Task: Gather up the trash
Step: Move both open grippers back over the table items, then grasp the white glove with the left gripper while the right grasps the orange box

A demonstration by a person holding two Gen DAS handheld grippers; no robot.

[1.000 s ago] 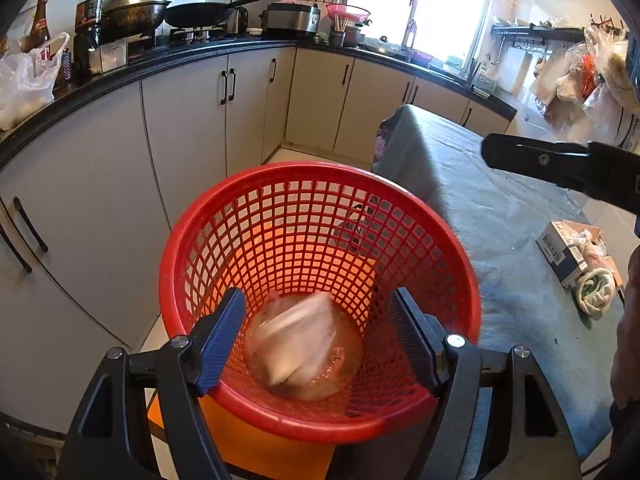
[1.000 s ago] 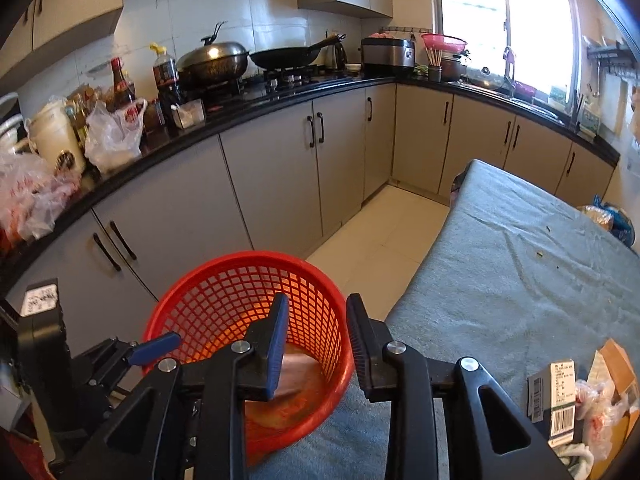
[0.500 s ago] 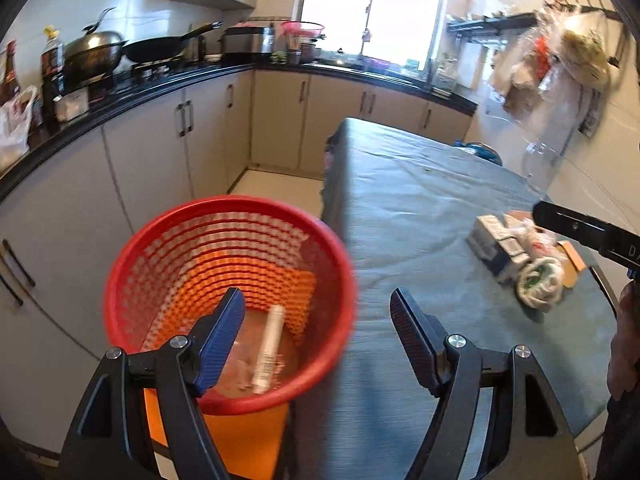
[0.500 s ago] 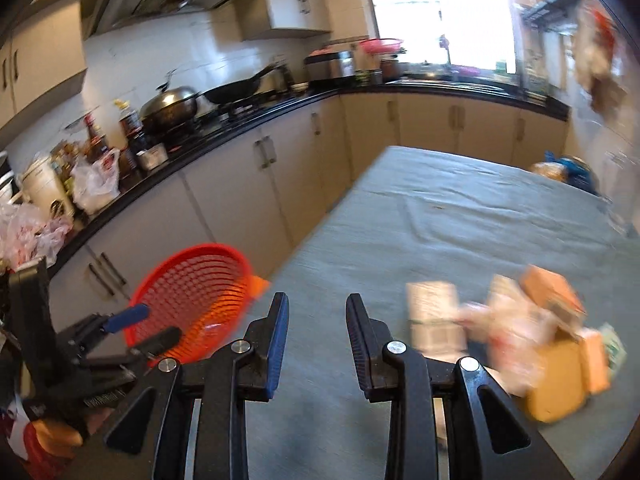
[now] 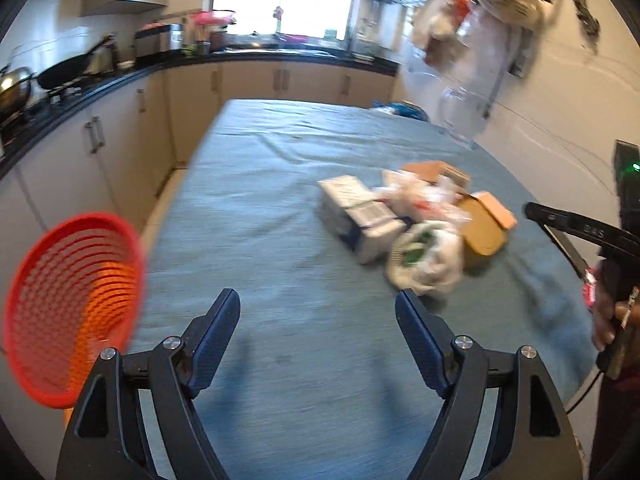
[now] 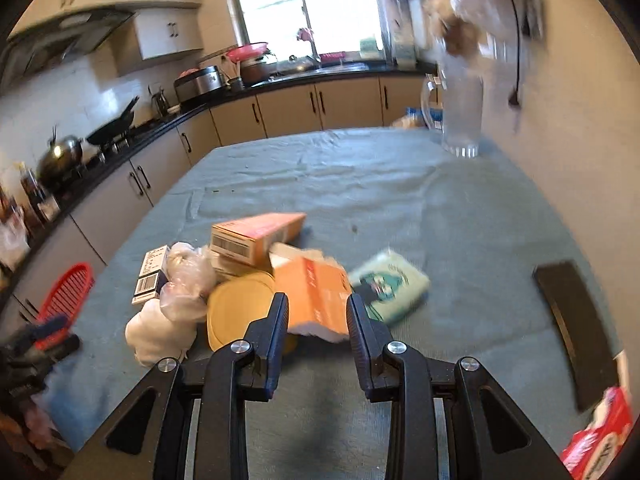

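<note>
now i'm hovering the right gripper (image 6: 318,312) low in the frame with its jaws just widening, nothing between them, the orange carton (image 6: 316,296) of the trash pile (image 6: 240,280) lying just beyond. my left gripper (image 5: 318,316) is opening wider too, empty over the cloth-covered table (image 5: 260,208), and the red basket (image 5: 68,304) is sitting at the left edge.

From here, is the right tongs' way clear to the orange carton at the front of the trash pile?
Probably yes: the right tongs are open and empty, the orange carton lies just ahead, on top at the pile's near edge, with only bare grey tablecloth before it.
</note>
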